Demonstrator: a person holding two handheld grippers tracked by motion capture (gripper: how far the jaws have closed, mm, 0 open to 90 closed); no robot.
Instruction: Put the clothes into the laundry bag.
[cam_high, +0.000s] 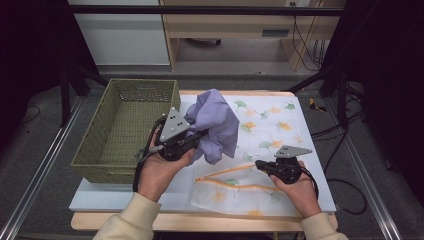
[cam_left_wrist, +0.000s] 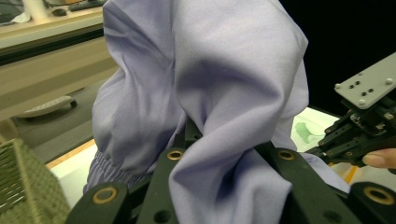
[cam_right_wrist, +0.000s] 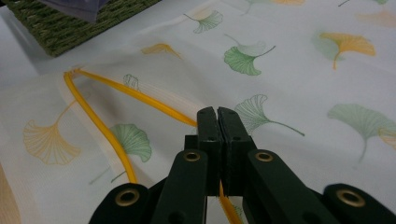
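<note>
My left tongs (cam_high: 200, 137) clamped the lilac garment (cam_high: 216, 125), right tongs (cam_high: 260, 164) apparently pinched the mesh bag's yellow rim (cam_high: 227, 172); I needed that mouth held wide.

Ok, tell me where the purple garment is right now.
In the high view the purple garment hangs from the left gripper, lifted above the table just right of the green basket.

I see smooth, matt lilac cloth (cam_high: 216, 125) at frame centre, a rough woven basket (cam_high: 122, 130) left, and a sheer mesh bag (cam_high: 235, 187) with glossy yellow piping.
</note>
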